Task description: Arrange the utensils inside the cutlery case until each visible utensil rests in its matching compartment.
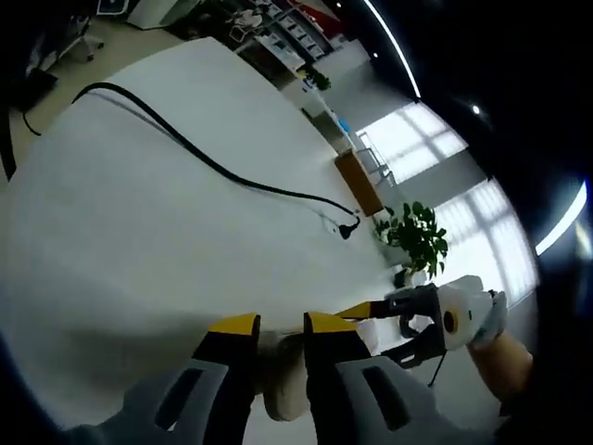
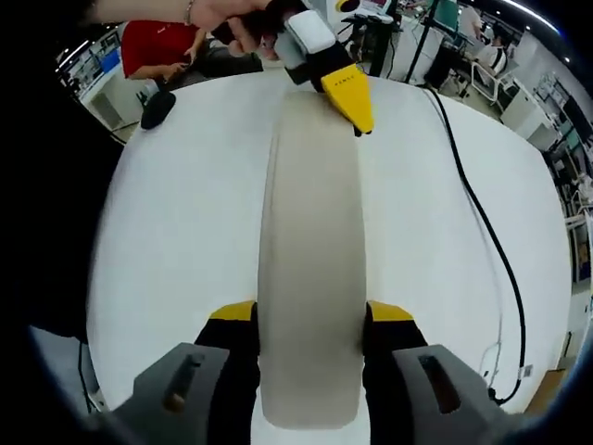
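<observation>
In the right gripper view, nearest the camera, the right gripper (image 2: pixel 311 320) is spread wide, and its two yellow-tipped jaws press against the long sides of the cutlery case (image 2: pixel 310 250), one jaw on each side, so it has the near end of the case clamped. The case is a long, pale beige, closed shape with rounded ends; its long axis runs straight away from this gripper, across the white surface (image 2: pixel 176 232), toward the far edge. At that far end the left gripper (image 2: pixel 345 93), held by a person's hand (image 2: pixel 227 14), meets the case, one yellow jaw lying against its far right corner. In the left gripper view the left gripper (image 1: pixel 282 326) is open only a narrow way, and the rounded end of the case (image 1: pixel 281 394) sits between its jaws and below them; whether the jaws actually pinch it cannot be told. There the right gripper (image 1: pixel 366 311) comes in just to the right of the left one, gripped by a hand (image 1: pixel 500 348). Beyond the grippers, a black cable (image 1: pixel 213 165) snakes over the surface, ending in a plug well ahead of the left gripper; the same cable (image 2: pixel 486 232) runs along the right of the case in the right gripper view. A dark computer mouse (image 2: pixel 157 108) lies far off to the left of the case's far end.
</observation>
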